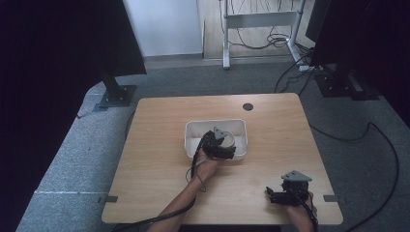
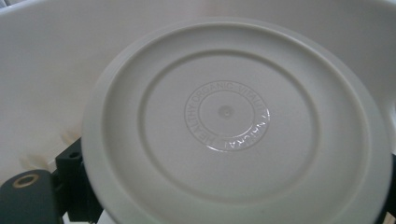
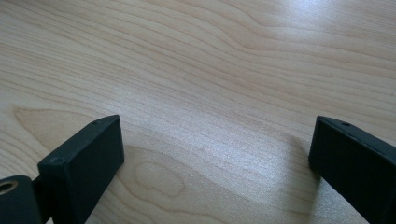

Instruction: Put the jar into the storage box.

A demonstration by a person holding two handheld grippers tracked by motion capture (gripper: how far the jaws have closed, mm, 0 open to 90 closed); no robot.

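Wooden and pale, the surface (image 1: 159,159) is a light-grained tabletop seen from above, standing on grey carpet (image 1: 63,159) with black cables (image 1: 382,140) trailing across it. A small dark round grommet (image 1: 248,107) sits near the far edge of the surface. Near the middle rests a white rectangular tub (image 1: 193,131) with rounded corners. Inside the tub lies a round white plastic lid (image 2: 233,126), with raised concentric rings and faint embossed lettering circling its centre; in the left gripper view it sits very close to the camera, against the tub's white wall. The person's left forearm (image 1: 181,205) reaches in from the bottom edge, and the left hand-held gripper (image 1: 218,144) is lowered into the tub over the lid. Whether its jaws are spread or pressed together cannot be told, since the lid hides nearly all of them. The right hand-held gripper (image 1: 283,193) rests near the front right corner of the surface, well apart from the tub. In the right gripper view its two black jaws are spread wide apart over bare wood grain, with nothing between them.
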